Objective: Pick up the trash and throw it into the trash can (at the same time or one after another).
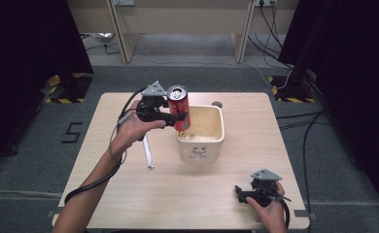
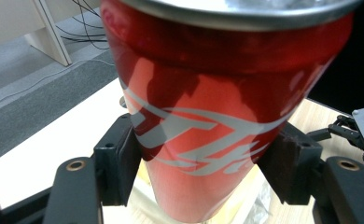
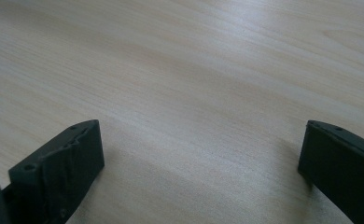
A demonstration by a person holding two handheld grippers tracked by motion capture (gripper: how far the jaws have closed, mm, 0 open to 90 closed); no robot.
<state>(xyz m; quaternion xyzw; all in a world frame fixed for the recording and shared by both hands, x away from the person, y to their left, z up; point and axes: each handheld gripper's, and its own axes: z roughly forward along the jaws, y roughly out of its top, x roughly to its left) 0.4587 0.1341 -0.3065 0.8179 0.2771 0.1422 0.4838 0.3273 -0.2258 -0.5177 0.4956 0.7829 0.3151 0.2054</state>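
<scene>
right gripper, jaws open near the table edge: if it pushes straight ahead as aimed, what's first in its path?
Probably just the bare table: the right gripper looks along open jaws at wood grain with nothing between or ahead. In the high view it seems aimed left, short of the tub, though depth is unclear.

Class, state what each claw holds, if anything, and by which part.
The left claw grips the red can across its lower body. The right claw is open, holding nothing.

Red soda can [image 1: 179,108], upright, held above the cream tub's [image 1: 212,145] near-left rim, white script on its side
</scene>
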